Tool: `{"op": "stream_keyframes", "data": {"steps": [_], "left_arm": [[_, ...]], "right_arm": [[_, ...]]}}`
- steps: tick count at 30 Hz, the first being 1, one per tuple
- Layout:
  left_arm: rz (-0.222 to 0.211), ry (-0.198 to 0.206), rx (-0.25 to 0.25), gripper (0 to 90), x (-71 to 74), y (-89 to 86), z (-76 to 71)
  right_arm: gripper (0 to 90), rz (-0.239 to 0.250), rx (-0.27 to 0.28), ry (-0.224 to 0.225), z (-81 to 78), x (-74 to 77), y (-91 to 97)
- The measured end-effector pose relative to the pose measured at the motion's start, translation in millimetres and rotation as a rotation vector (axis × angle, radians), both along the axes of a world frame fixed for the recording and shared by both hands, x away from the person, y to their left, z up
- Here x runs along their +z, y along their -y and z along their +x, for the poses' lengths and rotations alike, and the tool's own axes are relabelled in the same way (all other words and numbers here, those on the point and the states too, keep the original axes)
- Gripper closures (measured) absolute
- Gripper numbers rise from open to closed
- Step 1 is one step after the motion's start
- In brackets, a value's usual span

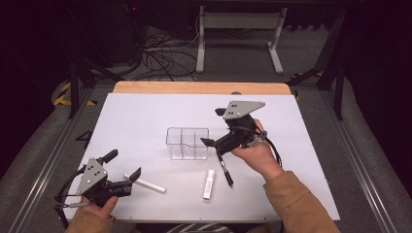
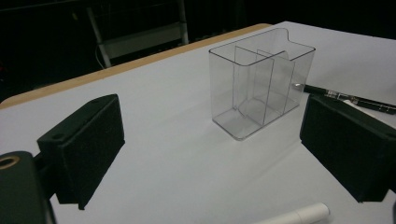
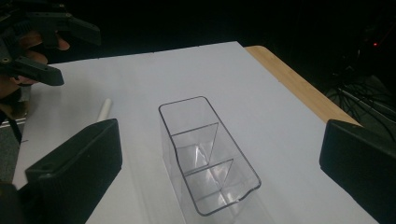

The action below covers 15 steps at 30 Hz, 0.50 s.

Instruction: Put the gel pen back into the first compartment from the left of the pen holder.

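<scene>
The big white bench (image 1: 145, 116) fills the middle of the high view. On it, near the middle, stands a clear box (image 1: 187, 143) with little walls inside that split it into parts. All the parts look bare.

Just right of the box, the right gripper (image 1: 210, 145) hangs with its jaws spread wide and nothing between them. Below it, low and right of the middle, a black pen (image 1: 225, 172) lies flat on the bench. Beside the pen lies a short white stick (image 1: 209, 183). A longer white stick (image 1: 145, 184) lies at the lower left, right by the left gripper (image 1: 123, 165), which is also spread wide and holds nothing.

The job looks like putting these small things into the box. To do it well, the right gripper should come down over the pen near its middle, squeeze gently, and lift it so it does not tip. Then stand it in one part of the box, not on a wall. I cannot tell if the short white stick is chalk or a cap.
</scene>
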<state>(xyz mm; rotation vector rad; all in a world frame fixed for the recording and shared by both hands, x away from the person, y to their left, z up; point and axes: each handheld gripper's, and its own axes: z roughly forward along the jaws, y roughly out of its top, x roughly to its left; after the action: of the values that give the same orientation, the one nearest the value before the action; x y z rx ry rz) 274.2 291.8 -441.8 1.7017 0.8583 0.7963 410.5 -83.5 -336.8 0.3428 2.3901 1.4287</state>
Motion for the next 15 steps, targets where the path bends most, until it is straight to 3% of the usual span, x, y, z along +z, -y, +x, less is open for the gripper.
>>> {"op": "stream_keyframes", "data": {"steps": [6,9,11,15], "left_arm": [[0.008,0.011,0.001,7.2,0.6,-0.5,0.4],[0.000,0.003,0.002,7.2,-0.1,0.6,0.3],[0.003,0.005,0.002,7.2,0.0,0.8,0.4],[0.001,0.009,0.004,7.2,0.5,0.0,-0.1]], "right_arm": [[0.0,0.054,-0.024,0.023,-6.2,-0.4,11.0],[0.0,0.065,-0.068,-0.025,-7.9,-3.1,15.3],[0.0,0.066,-0.091,-0.027,-9.6,-4.5,17.8],[0.0,0.085,-0.084,-0.047,-11.8,-5.8,25.0]]}}
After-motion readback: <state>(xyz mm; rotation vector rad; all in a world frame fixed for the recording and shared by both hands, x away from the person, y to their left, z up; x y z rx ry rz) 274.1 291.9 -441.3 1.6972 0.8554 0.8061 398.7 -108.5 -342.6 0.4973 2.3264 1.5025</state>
